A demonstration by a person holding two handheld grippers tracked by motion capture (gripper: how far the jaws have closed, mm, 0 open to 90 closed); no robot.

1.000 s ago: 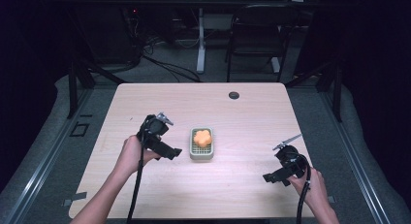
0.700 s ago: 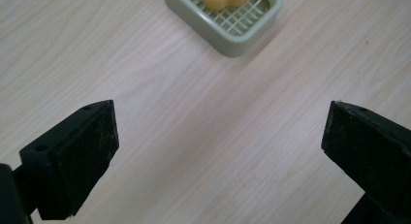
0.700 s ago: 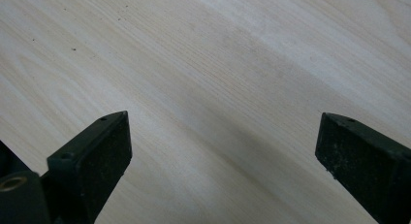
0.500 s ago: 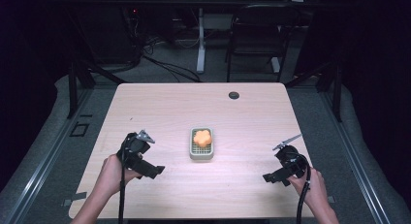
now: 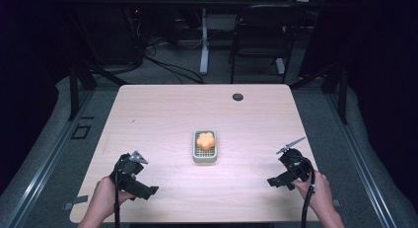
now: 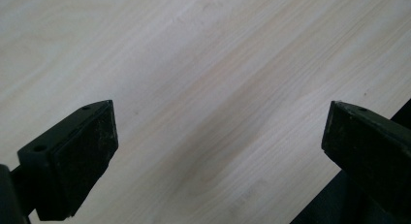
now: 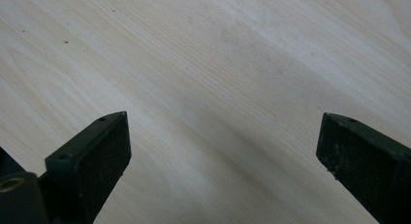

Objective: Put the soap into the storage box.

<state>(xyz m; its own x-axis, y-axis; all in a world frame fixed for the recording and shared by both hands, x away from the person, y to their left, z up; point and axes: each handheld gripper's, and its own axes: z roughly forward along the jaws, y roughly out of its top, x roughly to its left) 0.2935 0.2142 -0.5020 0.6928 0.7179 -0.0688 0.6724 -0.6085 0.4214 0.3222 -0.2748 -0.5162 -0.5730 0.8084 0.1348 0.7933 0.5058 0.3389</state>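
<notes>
the left gripper (image 5: pixel 132 178) is held near the front left corner of the tabletop (image 5: pixel 162 114), in a hand (image 5: pixel 104 201) that comes in over the front edge. in the left gripper view its two black jaws are seen spread wide, with nothing but bare pale wood grain between them, and a dark strip past the table's edge is visible at the lower right of that view. the right gripper (image 5: pixel 291 170) is held near the front right corner, well in from the right edge, by the other hand (image 5: pixel 315 188); a black cable is seen trailing from it toward the front edge. in the right gripper view its jaws are likewise set wide apart over bare wood, and nothing is gripped.

a small pale green tray (image 5: pixel 205 156) is placed at about the middle of the tabletop, slightly nearer the front edge than the back, and roughly midway between the two grippers. an orange flower-shaped piece (image 5: pixel 205 139) is laid in the tray on a gridded insert, toward its far end. the tray is kept well apart from both grippers and is touched by neither. a small dark round disc (image 5: pixel 238 96) is set near the back edge, right of centre. beyond the back edge a black chair (image 5: pixel 261 35) and loose cables on the floor can be made out.
</notes>
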